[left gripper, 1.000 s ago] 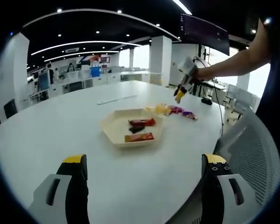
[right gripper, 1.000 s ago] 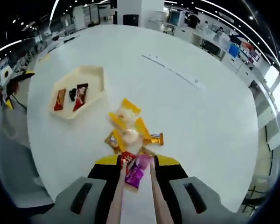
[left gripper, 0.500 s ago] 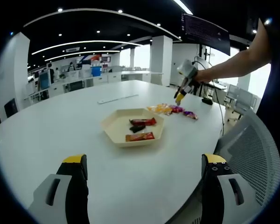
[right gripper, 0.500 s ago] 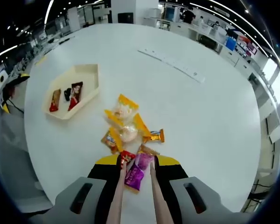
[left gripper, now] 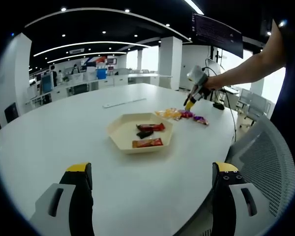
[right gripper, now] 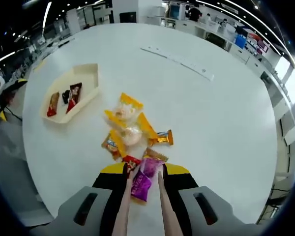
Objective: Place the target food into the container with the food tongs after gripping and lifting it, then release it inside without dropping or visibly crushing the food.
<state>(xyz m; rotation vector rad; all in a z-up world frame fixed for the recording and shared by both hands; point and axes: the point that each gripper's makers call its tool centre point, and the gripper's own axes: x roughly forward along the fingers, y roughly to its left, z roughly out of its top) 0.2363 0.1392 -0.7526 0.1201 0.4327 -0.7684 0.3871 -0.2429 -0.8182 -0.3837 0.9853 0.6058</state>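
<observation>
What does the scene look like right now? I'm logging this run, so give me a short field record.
surface: white table
container: cream tray holding three wrapped snacks
loose food: pile of wrapped snacks on the table, apart from the tray
right gripper: shut on food tongs, whose tips pinch a purple packet
left gripper: open, holding nothing, hovering over the table edge
task state: purple packet not yet in the tray

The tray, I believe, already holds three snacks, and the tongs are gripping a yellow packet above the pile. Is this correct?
Not quite: the packet between the tongs is purple, not yellow, as the right gripper view shows. The rest holds: the tray has three snacks in it, and the packet is held above the pile on the table.
</observation>
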